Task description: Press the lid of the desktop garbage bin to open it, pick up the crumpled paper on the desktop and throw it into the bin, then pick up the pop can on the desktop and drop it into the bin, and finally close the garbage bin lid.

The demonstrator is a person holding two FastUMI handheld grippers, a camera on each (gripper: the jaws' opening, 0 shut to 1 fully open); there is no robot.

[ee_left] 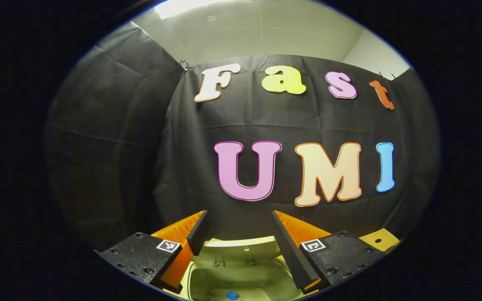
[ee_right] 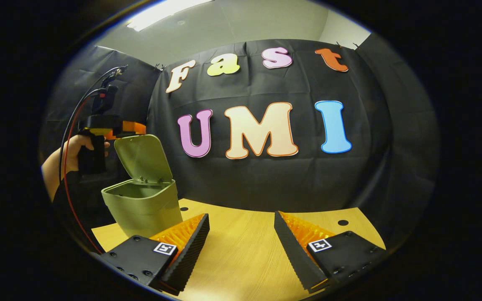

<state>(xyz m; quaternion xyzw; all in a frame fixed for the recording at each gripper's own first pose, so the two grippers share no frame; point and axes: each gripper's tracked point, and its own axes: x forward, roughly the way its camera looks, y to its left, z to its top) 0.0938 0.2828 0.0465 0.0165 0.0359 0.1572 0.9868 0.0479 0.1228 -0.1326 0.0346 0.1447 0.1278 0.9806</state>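
Lid (ee_right: 142, 159) is seen upright on the bin (ee_right: 142, 207) at the table's (ee_right: 241, 251) left, with both jaws held released, left gripper (ee_left: 239, 234) above it, right gripper (ee_right: 241, 236) apart; if knocked carelessly, the bin could be tipped.

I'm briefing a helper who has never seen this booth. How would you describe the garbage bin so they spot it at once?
Start at the wooden table in front of the black cloth wall. Near its left end stands the garbage bin, just below the left gripper, which a hand holds there. It is an olive-green plastic tub, and its hinged lid stands raised at the back.
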